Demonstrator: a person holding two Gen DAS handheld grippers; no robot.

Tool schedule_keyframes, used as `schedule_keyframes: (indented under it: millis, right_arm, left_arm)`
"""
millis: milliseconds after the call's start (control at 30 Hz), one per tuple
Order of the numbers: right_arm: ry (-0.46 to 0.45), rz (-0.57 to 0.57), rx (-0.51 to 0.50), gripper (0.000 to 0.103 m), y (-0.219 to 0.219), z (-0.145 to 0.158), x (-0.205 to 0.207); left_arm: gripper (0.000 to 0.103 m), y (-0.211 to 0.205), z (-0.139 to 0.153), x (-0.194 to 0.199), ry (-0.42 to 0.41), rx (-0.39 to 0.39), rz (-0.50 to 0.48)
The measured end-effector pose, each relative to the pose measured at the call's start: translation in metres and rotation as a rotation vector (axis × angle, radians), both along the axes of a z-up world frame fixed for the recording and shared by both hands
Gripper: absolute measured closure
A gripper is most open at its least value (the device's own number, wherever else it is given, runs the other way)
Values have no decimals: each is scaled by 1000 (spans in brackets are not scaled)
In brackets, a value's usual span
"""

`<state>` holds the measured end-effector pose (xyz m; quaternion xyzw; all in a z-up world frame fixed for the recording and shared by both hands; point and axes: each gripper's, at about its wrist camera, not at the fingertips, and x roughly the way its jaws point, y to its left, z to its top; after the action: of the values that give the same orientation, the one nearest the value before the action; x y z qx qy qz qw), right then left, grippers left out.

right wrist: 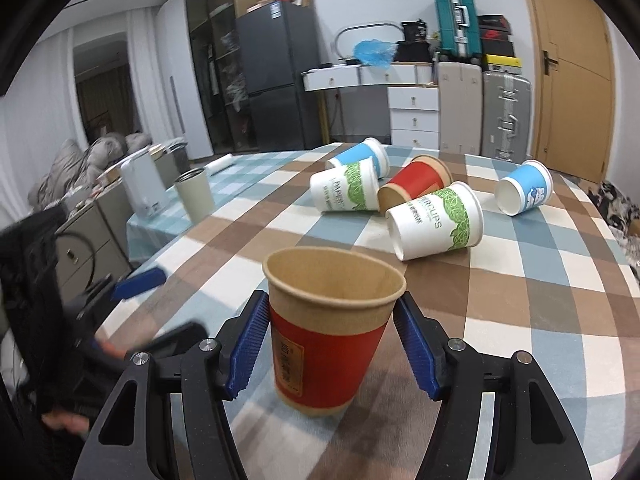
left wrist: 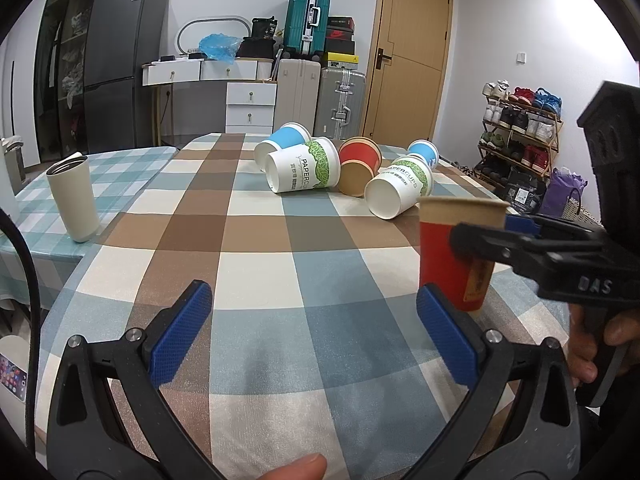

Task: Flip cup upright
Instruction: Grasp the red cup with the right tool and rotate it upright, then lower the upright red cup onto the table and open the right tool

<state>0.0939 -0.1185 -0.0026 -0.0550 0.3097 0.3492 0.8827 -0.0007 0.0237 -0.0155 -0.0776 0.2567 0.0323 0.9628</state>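
Near the table's front edge, red paper cup [right wrist: 328,336] stands upright on the checked tablecloth [right wrist: 520,300], kraft-brown rolled rim and inside, ribbed red sleeve, tapered; right gripper [right wrist: 334,350] brackets it, ridged blue pads [right wrist: 250,344] just beside the sleeve, whether they press it I cannot tell; left gripper [left wrist: 316,334] spread wide, holding nothing; farther back, five paper cups lie tipped; far left, beige steel tumbler [left wrist: 73,198] upright.
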Motion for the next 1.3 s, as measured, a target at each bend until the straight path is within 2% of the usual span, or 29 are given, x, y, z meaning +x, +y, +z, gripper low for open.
schedule_keyframes:
  millis: [233,700,767,833,1000,1167,1300]
  right_arm:
    - [-16,99,-66,40,-7,-4,-23]
    - [-123,87,-86,39,4,-12,-36]
    - [-130,88,-80,35,2,-11,-37]
    - [-140,90,-66,21,-2,-9,-38]
    - [-183,87,-8,4,-17,-2,-42]
    - [-198,86,67,2,-38,3,-41]
    - [-197,77,112,1,-51,3,-38]
  left_arm:
    - [1,0,0,0,-1,0,1]
    - [1,0,0,0,0,1,1]
    - [1,-1,0,0,-2,2,1]
    - [1,-1,-1,0,-2,1,2]
    - [1,-3,2,0,-16,9,2]
    - [1,-11,9,-1,-48,34,-23]
    - [1,-18,12,-2,-73,22,-45]
